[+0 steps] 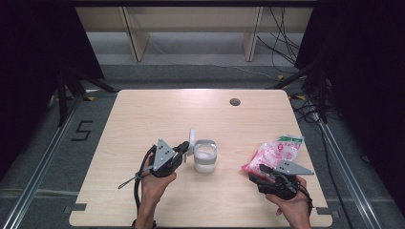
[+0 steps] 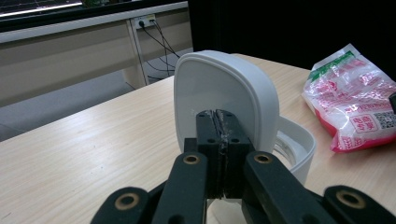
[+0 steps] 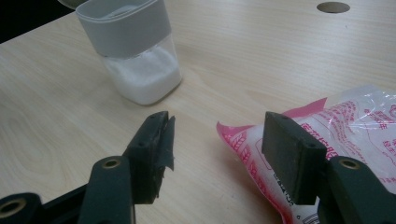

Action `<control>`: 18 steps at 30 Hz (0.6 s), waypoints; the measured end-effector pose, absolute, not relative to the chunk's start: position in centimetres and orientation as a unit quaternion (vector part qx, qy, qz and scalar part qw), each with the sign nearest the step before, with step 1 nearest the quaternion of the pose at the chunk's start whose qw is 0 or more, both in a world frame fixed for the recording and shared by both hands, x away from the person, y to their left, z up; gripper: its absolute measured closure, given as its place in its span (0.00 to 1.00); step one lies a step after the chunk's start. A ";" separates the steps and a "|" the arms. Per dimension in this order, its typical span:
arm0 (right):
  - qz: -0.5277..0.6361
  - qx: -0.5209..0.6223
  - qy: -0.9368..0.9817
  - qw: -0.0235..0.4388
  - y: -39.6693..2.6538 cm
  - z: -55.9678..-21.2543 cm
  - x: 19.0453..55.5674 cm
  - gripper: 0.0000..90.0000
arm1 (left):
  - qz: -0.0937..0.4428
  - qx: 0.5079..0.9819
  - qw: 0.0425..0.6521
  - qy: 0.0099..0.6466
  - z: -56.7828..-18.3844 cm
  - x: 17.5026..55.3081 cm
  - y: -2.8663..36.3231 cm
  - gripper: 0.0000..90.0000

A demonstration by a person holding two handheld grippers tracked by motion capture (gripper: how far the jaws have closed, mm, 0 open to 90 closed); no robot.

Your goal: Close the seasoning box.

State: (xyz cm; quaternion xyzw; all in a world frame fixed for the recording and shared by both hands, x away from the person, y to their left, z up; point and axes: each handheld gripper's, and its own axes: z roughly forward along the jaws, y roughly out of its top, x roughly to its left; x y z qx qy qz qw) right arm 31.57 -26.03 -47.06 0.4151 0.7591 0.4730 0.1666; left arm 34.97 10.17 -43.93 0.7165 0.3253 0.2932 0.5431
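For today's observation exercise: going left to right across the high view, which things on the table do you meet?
Left gripper → white lid → jar of white powder → pink and white bag.

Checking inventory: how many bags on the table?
1. A pink-and-white bag lies at the table's right side, just ahead of the right gripper. The high view covers the whole top, so none look hidden.
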 end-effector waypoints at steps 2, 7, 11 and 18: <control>0.473 0.408 0.761 0.172 -26.1 -47.1 31.7 0.47 | 0.291 0.718 0.546 0.319 -43.9 34.9 9.8 0.98; 0.472 0.404 0.763 0.180 -26.3 -47.1 31.8 0.47 | 0.277 0.714 0.558 0.320 -43.8 34.7 9.8 0.94; 0.473 0.406 0.762 0.177 -26.2 -47.1 31.7 0.47 | 0.265 0.714 0.565 0.317 -43.7 34.4 10.1 0.88; 0.473 0.405 0.762 0.179 -26.2 -47.1 31.7 0.46 | 0.242 0.707 0.590 0.306 -44.0 34.1 10.1 0.70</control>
